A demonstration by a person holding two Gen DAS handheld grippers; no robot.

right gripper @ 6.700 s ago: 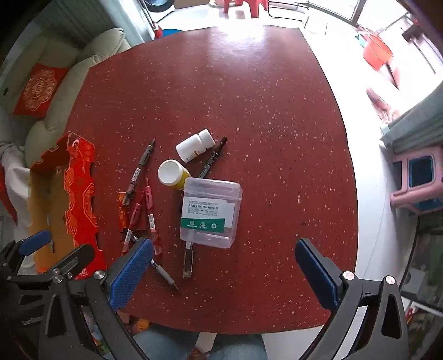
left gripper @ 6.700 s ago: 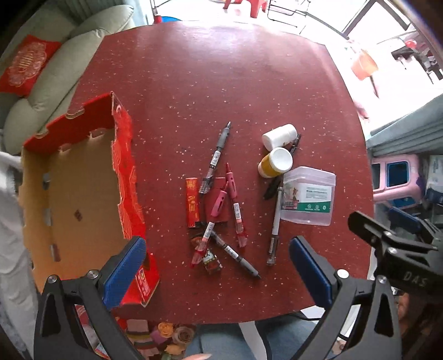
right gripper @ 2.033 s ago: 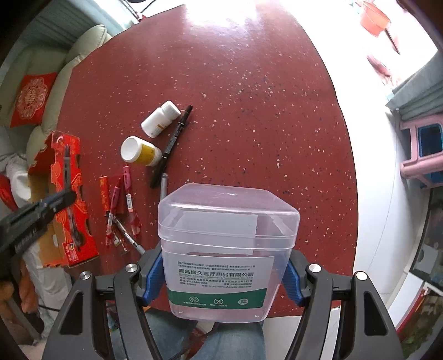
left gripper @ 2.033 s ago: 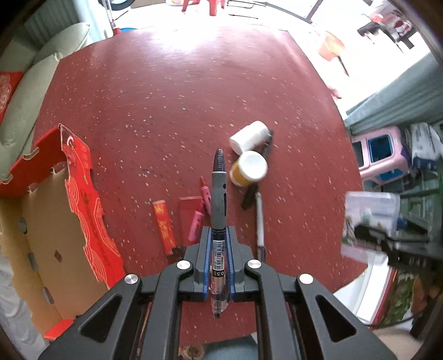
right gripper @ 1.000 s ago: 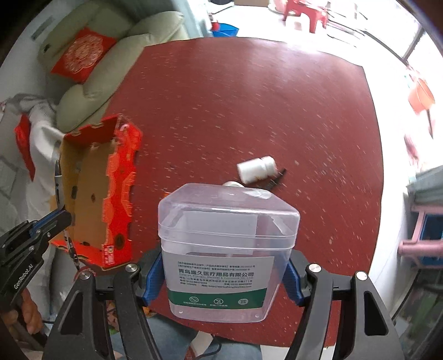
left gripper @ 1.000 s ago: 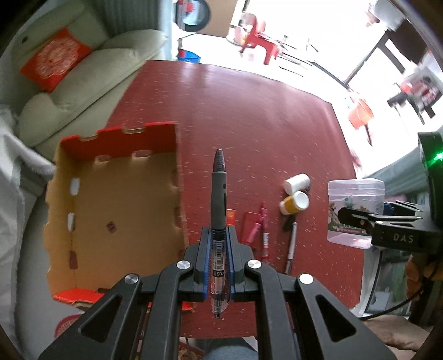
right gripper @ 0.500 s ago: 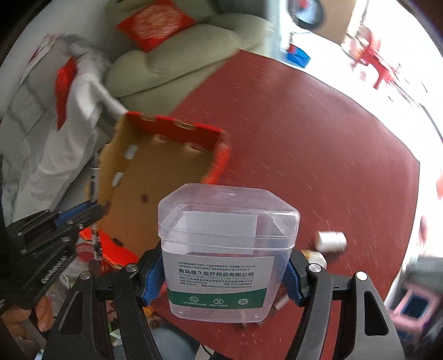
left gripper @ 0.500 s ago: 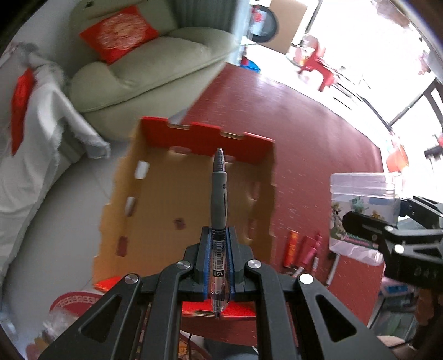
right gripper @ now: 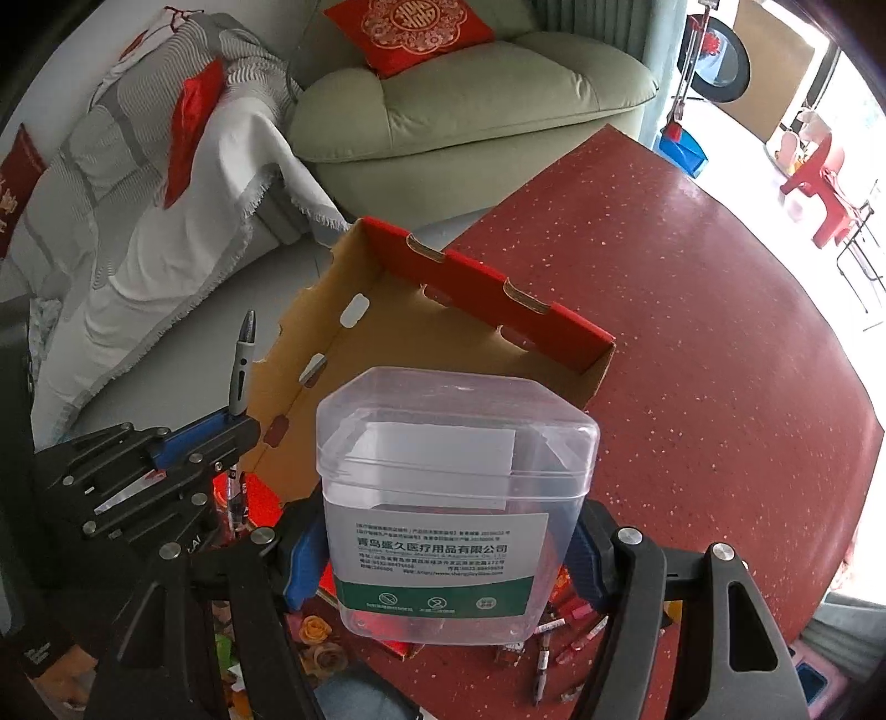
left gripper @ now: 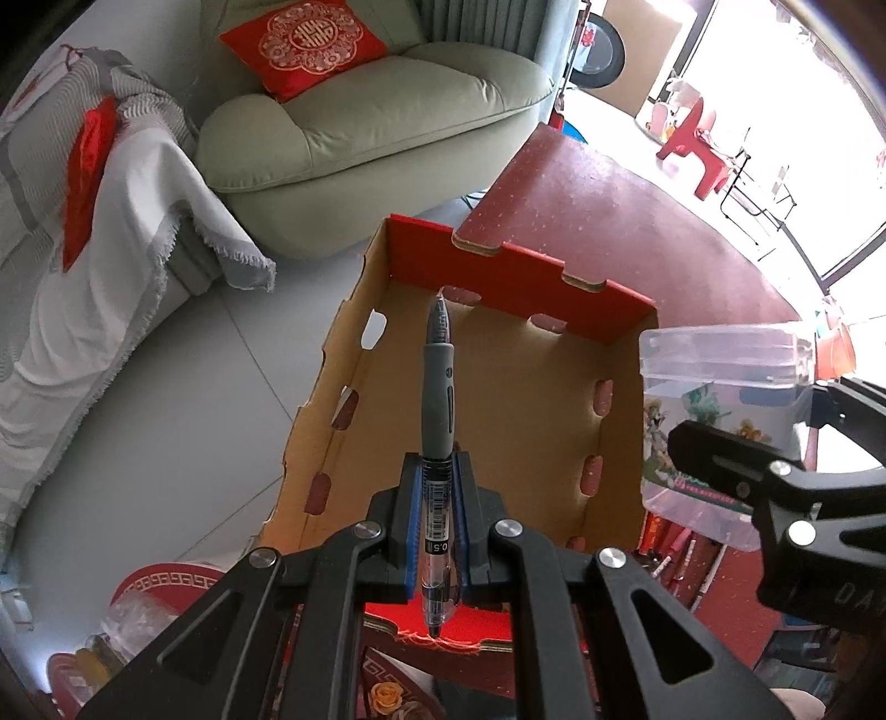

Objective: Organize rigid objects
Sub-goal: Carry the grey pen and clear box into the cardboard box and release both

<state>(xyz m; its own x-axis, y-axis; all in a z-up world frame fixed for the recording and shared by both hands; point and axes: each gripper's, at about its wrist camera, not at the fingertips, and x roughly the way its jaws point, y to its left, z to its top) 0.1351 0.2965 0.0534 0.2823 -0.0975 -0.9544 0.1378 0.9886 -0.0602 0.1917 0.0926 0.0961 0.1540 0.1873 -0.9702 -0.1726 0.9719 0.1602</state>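
My left gripper (left gripper: 436,526) is shut on a grey-grip pen (left gripper: 437,399) that points forward over the open cardboard box (left gripper: 487,387) with red outer walls. My right gripper (right gripper: 448,559) is shut on a clear plastic container (right gripper: 454,471) with a green and white label, held above the box's near right corner (right gripper: 601,354). The container also shows in the left wrist view (left gripper: 720,410), right of the box. The left gripper and its pen (right gripper: 242,365) show at left in the right wrist view. Several loose pens (right gripper: 554,637) lie on the red table (right gripper: 692,332) below the container.
The box sits at the table's left edge, partly overhanging the floor. A green sofa (left gripper: 376,105) with a red cushion (left gripper: 304,41) and a white-draped seat (left gripper: 111,232) stand beyond. A red stool (right gripper: 819,177) is far right.
Both grippers have swung further left and come closer to the box, each still holding its object. The box now fills more of both views.
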